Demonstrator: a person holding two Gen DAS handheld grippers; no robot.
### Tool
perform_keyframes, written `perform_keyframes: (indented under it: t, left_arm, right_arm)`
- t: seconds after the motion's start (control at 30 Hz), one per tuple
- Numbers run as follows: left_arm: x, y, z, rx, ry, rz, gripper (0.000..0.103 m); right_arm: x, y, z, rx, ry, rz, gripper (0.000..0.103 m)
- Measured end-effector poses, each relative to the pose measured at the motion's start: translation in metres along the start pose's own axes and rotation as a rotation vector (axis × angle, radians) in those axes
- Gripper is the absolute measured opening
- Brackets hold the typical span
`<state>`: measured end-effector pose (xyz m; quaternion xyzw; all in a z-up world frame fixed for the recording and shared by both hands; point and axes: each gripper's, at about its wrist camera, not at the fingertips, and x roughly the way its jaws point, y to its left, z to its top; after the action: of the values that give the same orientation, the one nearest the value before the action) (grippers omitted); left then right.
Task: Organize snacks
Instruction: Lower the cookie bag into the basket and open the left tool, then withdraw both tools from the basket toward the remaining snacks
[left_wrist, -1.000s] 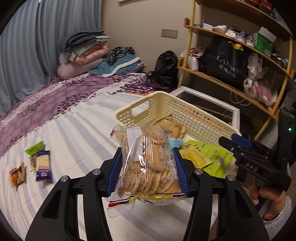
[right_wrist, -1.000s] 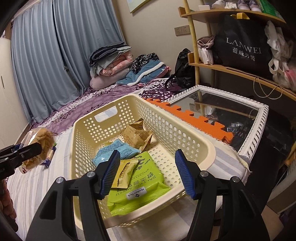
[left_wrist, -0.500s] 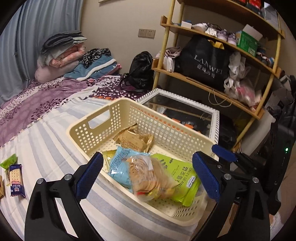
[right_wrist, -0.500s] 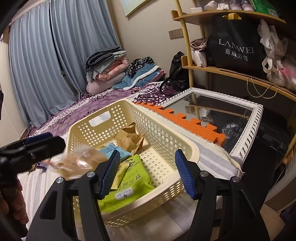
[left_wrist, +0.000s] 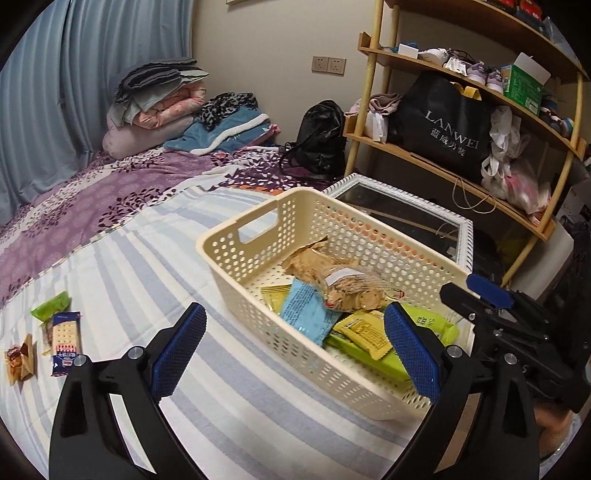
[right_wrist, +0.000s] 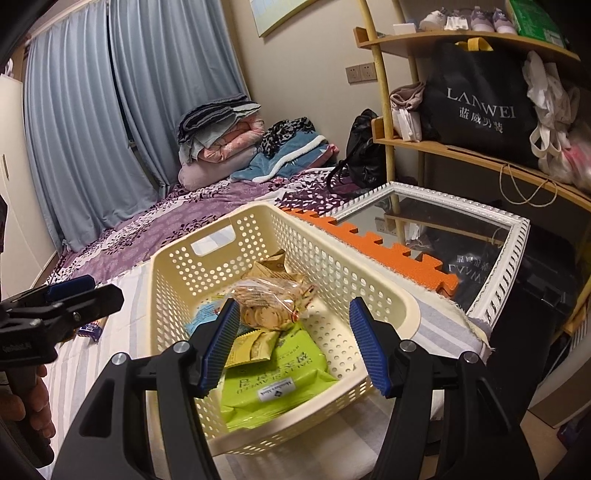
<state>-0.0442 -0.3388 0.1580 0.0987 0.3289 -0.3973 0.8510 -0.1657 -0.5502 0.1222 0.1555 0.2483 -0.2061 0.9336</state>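
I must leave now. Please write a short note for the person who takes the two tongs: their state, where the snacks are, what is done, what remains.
Left tongs: opening, nothing between them.
Right tongs: opening, empty, beside the basket.
Done: clear cookie bag lies in the basket on the other packets.
Left: cracker pack, green packet and brown wrapper on the striped sheet.
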Motion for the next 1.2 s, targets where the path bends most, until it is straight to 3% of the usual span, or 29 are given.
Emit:
perform_keyframes:
  t: [0.07,0.17,0.3,0.57,1.2]
  left_arm:
    - [-0.002,0.003,-0.001,0.0,0.0,0.021,0.1]
    - [-0.005,0.009,-0.002,-0.004,0.002,0.055,0.1]
    - [-0.01,0.017,-0.003,-0.014,0.0,0.086,0.1]
    - [-0.026,0.036,-0.008,-0.033,-0.015,0.147,0.1]
    - [-0.058,0.084,-0.026,-0.121,-0.044,0.201,0.1]
  right_arm:
    - [-0.003,0.003,0.002,-0.002,-0.009,0.0,0.068]
    - [-0.007,0.008,0.003,-0.008,-0.027,-0.003,0.082]
    - [-0.009,0.016,0.005,-0.016,-0.033,0.011,0.09]
    - [-0.013,0.041,0.006,-0.055,-0.023,0.054,0.093]
    - [-0.016,0.108,-0.002,-0.174,0.017,0.134,0.093]
